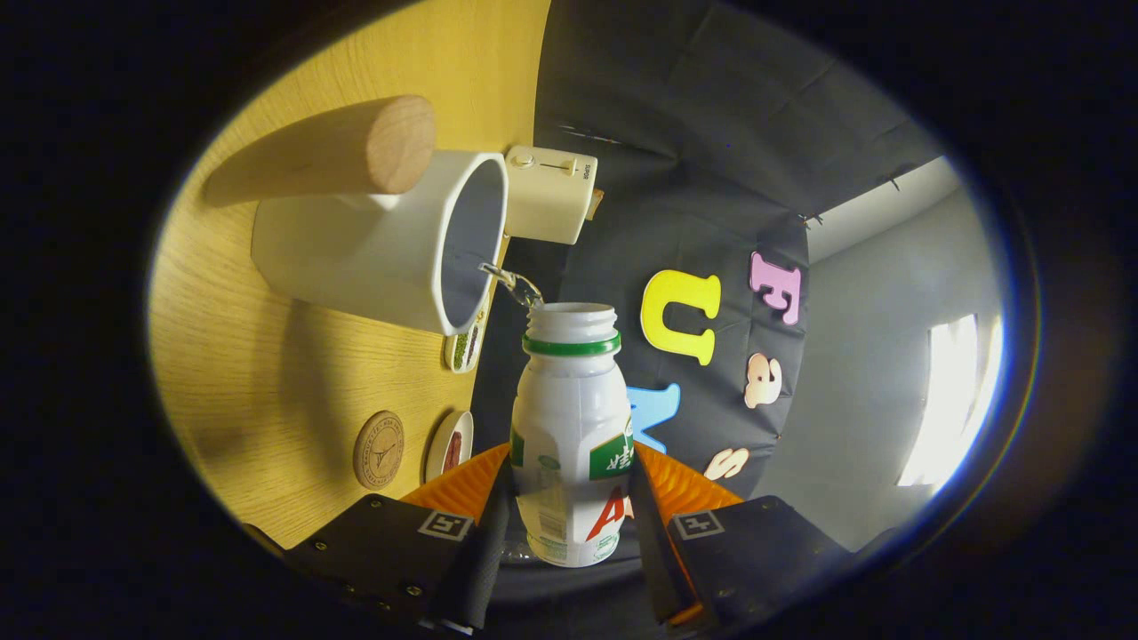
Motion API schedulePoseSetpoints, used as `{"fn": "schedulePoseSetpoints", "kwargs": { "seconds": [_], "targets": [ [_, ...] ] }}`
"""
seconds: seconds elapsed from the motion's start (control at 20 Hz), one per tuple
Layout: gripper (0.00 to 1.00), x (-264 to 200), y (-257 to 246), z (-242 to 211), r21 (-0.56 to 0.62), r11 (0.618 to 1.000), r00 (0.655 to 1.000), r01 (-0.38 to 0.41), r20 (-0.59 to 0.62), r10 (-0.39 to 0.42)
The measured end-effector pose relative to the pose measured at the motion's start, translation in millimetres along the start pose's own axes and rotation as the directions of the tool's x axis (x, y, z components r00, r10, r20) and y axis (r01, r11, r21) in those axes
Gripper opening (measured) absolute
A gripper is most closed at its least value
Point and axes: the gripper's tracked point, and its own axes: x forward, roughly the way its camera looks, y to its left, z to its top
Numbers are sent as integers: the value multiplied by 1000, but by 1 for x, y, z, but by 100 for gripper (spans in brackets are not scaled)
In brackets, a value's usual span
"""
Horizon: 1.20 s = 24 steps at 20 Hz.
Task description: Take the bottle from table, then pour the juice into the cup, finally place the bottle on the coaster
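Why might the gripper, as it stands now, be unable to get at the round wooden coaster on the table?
Probably it cannot yet: the gripper is shut on the bottle, tipped and pouring into the cup. The coaster itself lies uncovered on the table.

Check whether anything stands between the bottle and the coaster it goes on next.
Nothing visible does. The gripper is shut on the bottle, pouring into the cup. The coaster lies on bare table, beside a small dish that isn't in the path.
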Motion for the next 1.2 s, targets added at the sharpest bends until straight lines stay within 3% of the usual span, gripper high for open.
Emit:
{"fn": "schedulePoseSetpoints", "kwargs": {
  "seconds": [1.2],
  "targets": [
    [67,1,-5,0,-89,995,999,50,18,-48]
  ]
}}
